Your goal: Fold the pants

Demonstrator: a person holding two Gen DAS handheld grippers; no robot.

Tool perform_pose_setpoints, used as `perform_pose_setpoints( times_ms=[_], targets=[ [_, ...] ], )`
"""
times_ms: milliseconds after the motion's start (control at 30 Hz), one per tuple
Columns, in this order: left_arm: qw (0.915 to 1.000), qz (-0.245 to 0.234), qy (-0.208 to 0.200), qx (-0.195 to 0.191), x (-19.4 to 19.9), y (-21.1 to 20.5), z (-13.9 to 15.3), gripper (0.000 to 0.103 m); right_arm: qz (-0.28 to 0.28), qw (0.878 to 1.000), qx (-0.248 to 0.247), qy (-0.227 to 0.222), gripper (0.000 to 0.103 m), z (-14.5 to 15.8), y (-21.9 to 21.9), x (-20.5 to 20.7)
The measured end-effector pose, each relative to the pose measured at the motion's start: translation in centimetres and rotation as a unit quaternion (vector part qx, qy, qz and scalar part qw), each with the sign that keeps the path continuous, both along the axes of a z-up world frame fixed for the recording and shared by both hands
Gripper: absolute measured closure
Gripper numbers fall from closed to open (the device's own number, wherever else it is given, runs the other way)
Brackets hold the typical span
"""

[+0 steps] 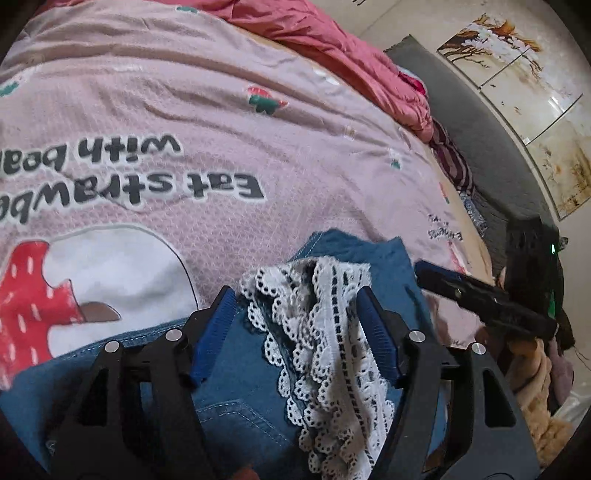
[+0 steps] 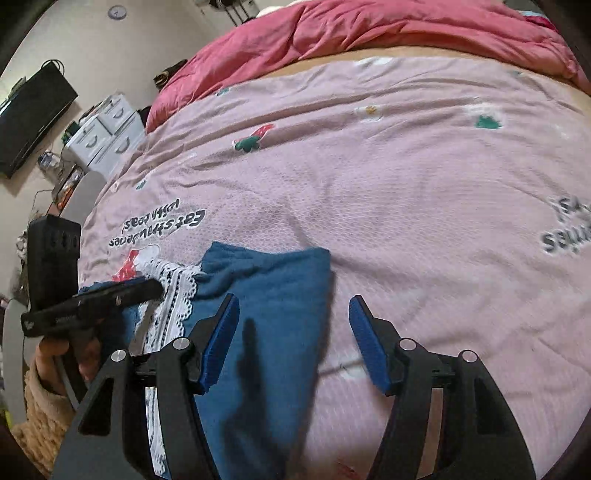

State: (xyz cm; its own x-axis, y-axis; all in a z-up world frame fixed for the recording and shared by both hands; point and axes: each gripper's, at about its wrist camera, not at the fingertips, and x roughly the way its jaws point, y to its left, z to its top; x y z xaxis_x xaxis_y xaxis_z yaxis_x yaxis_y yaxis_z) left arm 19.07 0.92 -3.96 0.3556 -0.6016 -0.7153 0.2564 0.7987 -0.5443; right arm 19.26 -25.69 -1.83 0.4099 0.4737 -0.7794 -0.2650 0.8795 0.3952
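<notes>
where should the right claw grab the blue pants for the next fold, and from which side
Probably the far right corner of the blue pants, approached from the bare pink bedspread on the right. That edge lies flat, free and clear of the lace trim, which bunches on the left.

Matt denim pants (image 1: 236, 373); white lace trim (image 1: 332, 332)

A bed (image 2: 424, 177) is covered by a pink printed sheet, with a red quilt (image 2: 369, 26) bunched along its far edge at twelve o'clock. At ten o'clock, white drawer units (image 2: 107, 129) and a black television (image 2: 33, 110) are seen against a pale wall. Tree paintings (image 1: 517, 92) are hung at two o'clock in the left wrist view.
</notes>
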Motion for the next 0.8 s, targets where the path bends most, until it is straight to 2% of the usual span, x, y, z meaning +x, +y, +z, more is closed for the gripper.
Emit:
perform_pose_setpoints(
  times_ms=[67, 100, 133, 167, 200, 267, 300, 367, 467, 567, 667, 767, 800],
  targets=[
    [1.0000, 0.007, 0.006, -0.003, 0.2, 0.0, -0.3, 0.061, 0.003, 1.000, -0.001, 0.012, 0.042, -0.9, 0.6, 1.0],
    [0.9999, 0.011, 0.006, -0.006, 0.2, 0.0, -0.3, 0.065, 0.001, 1.000, 0.000, 0.019, 0.042, -1.5, 0.8, 1.5],
    [0.9997, 0.013, 0.006, -0.021, 0.3, 0.0, -0.2, 0.081, 0.001, 1.000, 0.010, 0.030, 0.043, -2.1, 0.9, 2.1],
    [0.9994, 0.015, 0.004, -0.031, 0.2, 0.0, 0.0, 0.085, -0.006, 0.999, 0.021, 0.036, 0.047, -2.5, 0.7, 2.2],
    [0.9994, 0.013, -0.002, -0.033, 0.1, -0.1, 0.4, 0.086, -0.008, 0.999, 0.026, 0.038, 0.062, -2.6, 0.7, 2.3],
    [0.9995, 0.009, -0.013, -0.027, 0.0, -0.5, 1.1, 0.089, 0.001, 0.999, 0.030, 0.029, 0.079, -2.2, 0.9, 2.1],
    [0.9993, 0.010, -0.021, -0.029, -0.2, -0.5, 1.5, 0.089, 0.005, 1.000, 0.022, 0.015, 0.084, -1.7, 1.0, 1.8],
    [0.9981, 0.016, -0.048, -0.035, -0.8, -0.2, 2.5, 0.090, 0.007, 1.000, 0.017, -0.008, 0.084, -0.7, 1.3, 1.3],
    [0.9971, 0.027, -0.070, -0.012, -1.3, 0.0, 3.2, 0.090, 0.000, 1.000, 0.010, -0.025, 0.084, -0.2, 1.6, 1.5],
    [0.9976, 0.046, -0.045, 0.026, -0.7, 0.1, 1.6, 0.089, -0.005, 1.000, -0.012, -0.018, 0.076, -1.3, 2.6, 2.3],
    [0.9978, 0.056, -0.022, 0.030, -0.5, 0.7, 0.1, 0.084, -0.009, 0.999, -0.039, -0.021, 0.067, -2.4, 3.3, 2.6],
    [0.9978, 0.061, -0.015, 0.022, -0.3, 1.3, -0.9, 0.082, -0.011, 0.998, -0.046, -0.030, 0.064, -2.8, 3.4, 2.5],
    [0.9978, 0.062, -0.015, 0.015, -0.3, 1.5, -0.9, 0.081, -0.012, 0.998, -0.048, -0.033, 0.057, -2.6, 3.4, 2.3]
  ],
)
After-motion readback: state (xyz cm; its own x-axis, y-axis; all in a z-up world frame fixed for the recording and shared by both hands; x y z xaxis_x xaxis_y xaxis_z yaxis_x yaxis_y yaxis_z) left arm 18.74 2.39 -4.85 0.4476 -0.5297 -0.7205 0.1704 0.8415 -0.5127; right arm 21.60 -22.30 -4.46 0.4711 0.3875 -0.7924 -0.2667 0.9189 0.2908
